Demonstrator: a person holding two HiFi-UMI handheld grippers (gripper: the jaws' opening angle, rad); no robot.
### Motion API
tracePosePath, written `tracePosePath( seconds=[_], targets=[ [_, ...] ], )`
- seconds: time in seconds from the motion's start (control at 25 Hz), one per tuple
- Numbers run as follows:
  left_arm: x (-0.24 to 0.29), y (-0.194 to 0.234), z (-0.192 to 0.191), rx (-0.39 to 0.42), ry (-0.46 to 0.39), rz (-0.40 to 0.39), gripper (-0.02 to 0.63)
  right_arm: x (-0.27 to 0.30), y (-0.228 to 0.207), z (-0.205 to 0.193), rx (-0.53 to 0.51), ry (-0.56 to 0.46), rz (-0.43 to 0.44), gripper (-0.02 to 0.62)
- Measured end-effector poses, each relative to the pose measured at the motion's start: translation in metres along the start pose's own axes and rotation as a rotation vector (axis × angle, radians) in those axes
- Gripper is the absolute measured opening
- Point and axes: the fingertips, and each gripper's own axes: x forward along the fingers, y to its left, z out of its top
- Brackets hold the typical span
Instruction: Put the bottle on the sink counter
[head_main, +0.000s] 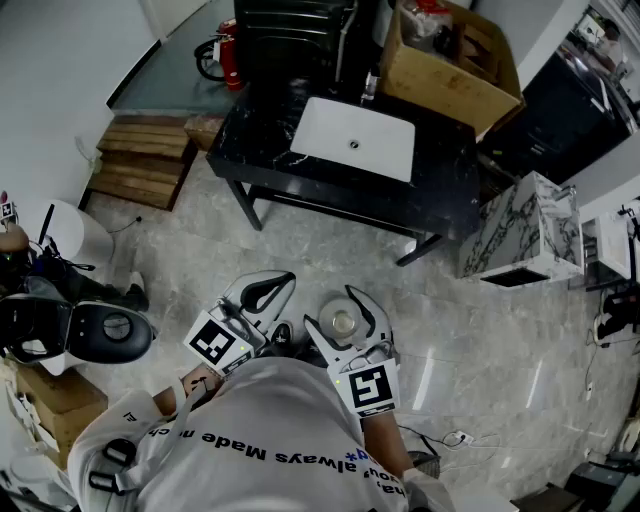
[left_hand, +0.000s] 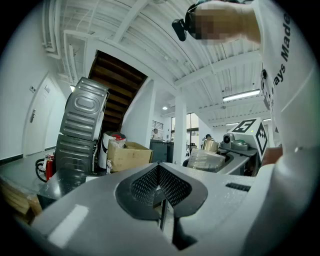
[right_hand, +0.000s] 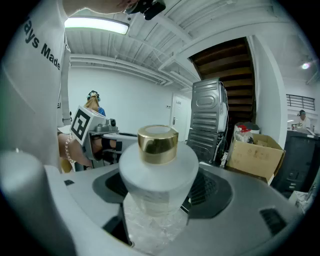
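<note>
Right gripper view: right claw (right_hand: 160, 197) is gripping the bottle (right_hand: 158, 150); left claw (left_hand: 159, 187) is sitting closed, empty; carry to tabletop (head_main: 450, 190) is pending.

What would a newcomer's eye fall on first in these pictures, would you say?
The frosted bottle with its gold cap, gripped between the jaws of the right gripper, fills the right gripper view. In the head view, the black sink counter with its white basin stands ahead, and the left gripper is shut and empty.
</note>
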Motion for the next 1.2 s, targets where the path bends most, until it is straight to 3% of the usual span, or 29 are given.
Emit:
tracePosePath(
  seconds=[0.28, 0.6, 1.2],
  targets=[
    [-0.009, 0.005, 0.001, -0.006, -0.002, -0.007, 0.002, 0.006, 0.009, 0.001, 0.009, 0.014, 0.002, 0.333],
    [-0.017, 0.013, 0.006, 0.006, -0.011, -0.008, 0.002, 0.014, 0.016, 0.015, -0.005, -0.048, 0.006, 0.333],
    [-0.056, 0.084, 0.025, 0.012, -0.026, -0.006, 0.002, 0.084, 0.037, 0.053, -0.056, -0.007, -0.004, 0.333]
  ],
)
